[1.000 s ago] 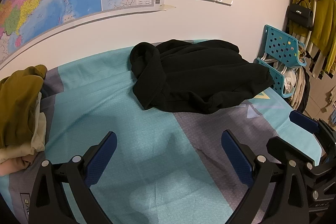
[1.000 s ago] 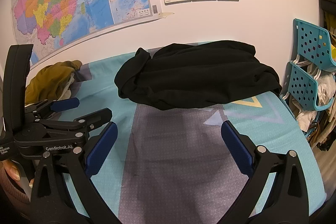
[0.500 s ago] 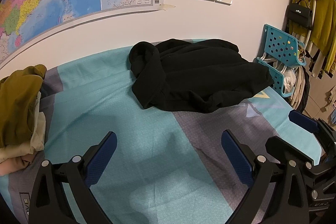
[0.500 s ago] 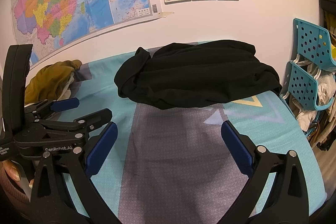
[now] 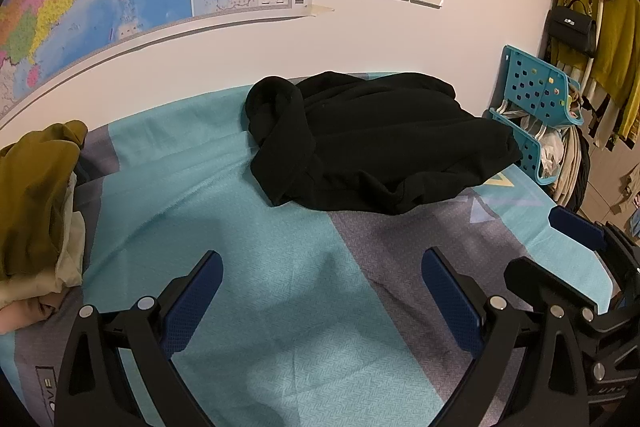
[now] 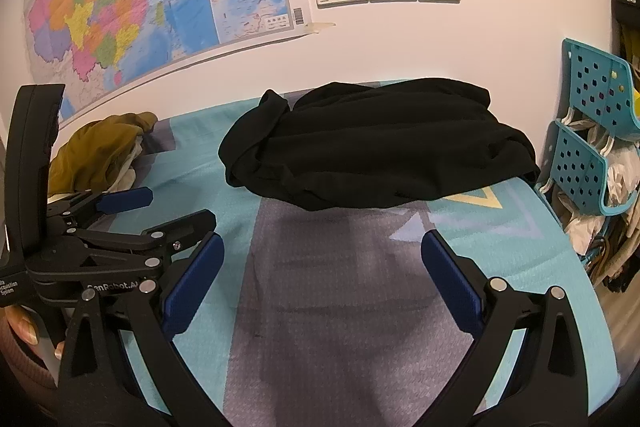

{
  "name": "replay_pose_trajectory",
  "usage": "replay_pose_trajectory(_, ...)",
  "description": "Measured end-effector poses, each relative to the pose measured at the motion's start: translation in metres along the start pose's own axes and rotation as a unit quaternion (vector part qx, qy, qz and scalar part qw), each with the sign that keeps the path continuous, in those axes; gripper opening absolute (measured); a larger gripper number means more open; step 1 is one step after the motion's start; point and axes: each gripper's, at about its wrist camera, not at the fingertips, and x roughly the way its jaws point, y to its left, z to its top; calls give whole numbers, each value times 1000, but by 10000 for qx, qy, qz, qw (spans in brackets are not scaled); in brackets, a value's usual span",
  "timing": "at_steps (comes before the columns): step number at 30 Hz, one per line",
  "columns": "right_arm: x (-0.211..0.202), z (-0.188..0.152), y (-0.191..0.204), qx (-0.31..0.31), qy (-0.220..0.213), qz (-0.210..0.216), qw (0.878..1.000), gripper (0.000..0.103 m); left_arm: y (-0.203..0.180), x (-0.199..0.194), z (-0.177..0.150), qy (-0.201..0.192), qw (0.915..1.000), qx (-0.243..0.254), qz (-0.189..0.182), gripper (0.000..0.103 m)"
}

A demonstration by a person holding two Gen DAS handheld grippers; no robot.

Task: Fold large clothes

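Nothing folded yet, I'd judge: the black garment (image 5: 372,143) lies bunched on the bed (image 5: 248,259), well ahead of both spread fingers (left gripper (image 5: 324,291), right gripper (image 6: 322,273)), neither holding anything.

In front of me is a bed (image 5: 248,291) spread with a teal and grey patterned sheet (image 6: 352,307). A crumpled black garment (image 5: 380,143) lies directly on it toward the far edge, close to the wall. At my left side a heap of olive and cream clothes (image 5: 36,195) rests on the sheet, well apart from the black one.
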Motion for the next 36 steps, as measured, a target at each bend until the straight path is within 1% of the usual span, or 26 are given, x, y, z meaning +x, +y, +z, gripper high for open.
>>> replay_pose_trajectory(5, 2, 2, 0, -33, 1, 4, 10000, 97, 0, 3, 0, 36, 10000, -1, -16, 96)
replay_pose_trajectory(8, 8, 4, 0, -173, 57, 28, 9998, 97, 4, 5, 1, 42, 10000, -25, 75, 96)
replay_pose_trajectory(12, 31, 16, 3, -610, 297, 80, 9977, 97, 23, 12, 6, 149, 9993, -184, 285, 96)
replay_pose_trajectory(13, 39, 19, 5, -771, 397, 73, 9962, 97, 28, 14, 7, 158, 9991, -217, 342, 96)
replay_pose_trajectory(16, 70, 27, 11, -1365, 666, -239, 9881, 97, 49, 17, 14, 121, 9974, -288, 645, 96)
replay_pose_trajectory(19, 98, 32, 17, -1753, 918, -276, 9798, 95, 61, 20, 18, 143, 9961, -304, 816, 96)
replay_pose_trajectory(20, 107, 32, 20, -1873, 993, -214, 9770, 94, 64, 21, 18, 154, 9958, -300, 853, 96)
replay_pose_trajectory(22, 121, 33, 25, -2112, 1083, -214, 9712, 90, 68, 25, 19, 200, 9954, -314, 887, 96)
replay_pose_trajectory(25, 143, 32, 36, -2566, 1229, -360, 9580, 72, 74, 30, 19, 315, 9949, -385, 880, 96)
replay_pose_trajectory(26, 145, 32, 37, -2636, 1196, -374, 9564, 58, 75, 32, 19, 348, 9948, -390, 878, 96)
replay_pose_trajectory(27, 145, 35, 37, -2627, 1191, -244, 9572, 35, 76, 34, 19, 364, 9947, -388, 883, 96)
replay_pose_trajectory(28, 143, 39, 34, -2544, 1215, -116, 9594, 23, 77, 35, 19, 378, 9946, -382, 893, 96)
replay_pose_trajectory(29, 137, 44, 29, -2431, 1119, -91, 9635, 16, 79, 35, 18, 380, 9944, -378, 908, 96)
replay_pose_trajectory(30, 130, 51, 24, -2345, 985, -76, 9671, 15, 80, 35, 18, 378, 9943, -381, 921, 96)
replay_pose_trajectory(32, 112, 67, 9, -1990, 638, -109, 9779, 15, 84, 36, 19, 370, 9940, -393, 952, 96)
replay_pose_trajectory(33, 108, 71, 5, -1894, 589, -108, 9801, 22, 87, 37, 20, 371, 9938, -395, 974, 96)
replay_pose_trajectory(34, 109, 73, 2, -1860, 658, -59, 9803, 26, 89, 39, 20, 399, 9934, -379, 1004, 96)
replay_pose_trajectory(35, 112, 74, 4, -1897, 725, -63, 9791, 33, 90, 41, 20, 421, 9931, -366, 1035, 96)
replay_pose_trajectory(36, 118, 71, 8, -2040, 799, -111, 9756, 52, 92, 44, 21, 443, 9927, -358, 1064, 96)
